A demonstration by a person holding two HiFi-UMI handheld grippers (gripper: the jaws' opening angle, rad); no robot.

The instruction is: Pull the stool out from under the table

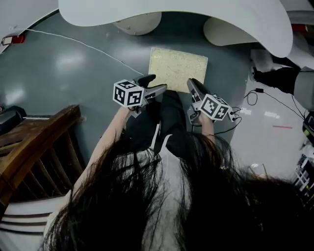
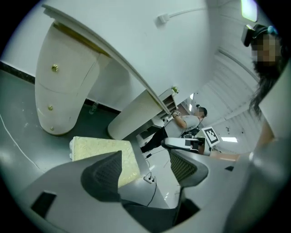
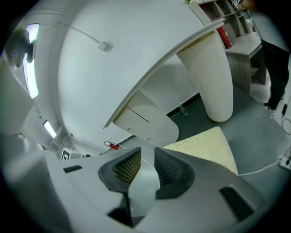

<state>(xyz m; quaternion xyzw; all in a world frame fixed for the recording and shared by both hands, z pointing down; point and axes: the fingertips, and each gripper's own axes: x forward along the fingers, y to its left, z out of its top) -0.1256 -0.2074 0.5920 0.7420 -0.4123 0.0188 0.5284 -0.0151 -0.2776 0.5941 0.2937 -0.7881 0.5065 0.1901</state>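
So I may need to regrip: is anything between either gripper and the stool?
Nothing visible. The left gripper and right gripper both hang empty above the near edge of the stool, with open air between their fingers and its cushion.

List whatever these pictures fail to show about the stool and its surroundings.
- Stool legs: the head view shows only the cushioned seat, which covers them. In the left gripper view a finger cuts off its near corner.
- Floor by the person's feet: in the head view it is hidden by hair.
- Far part of the table: in the head view it is cut off by the upper edge.
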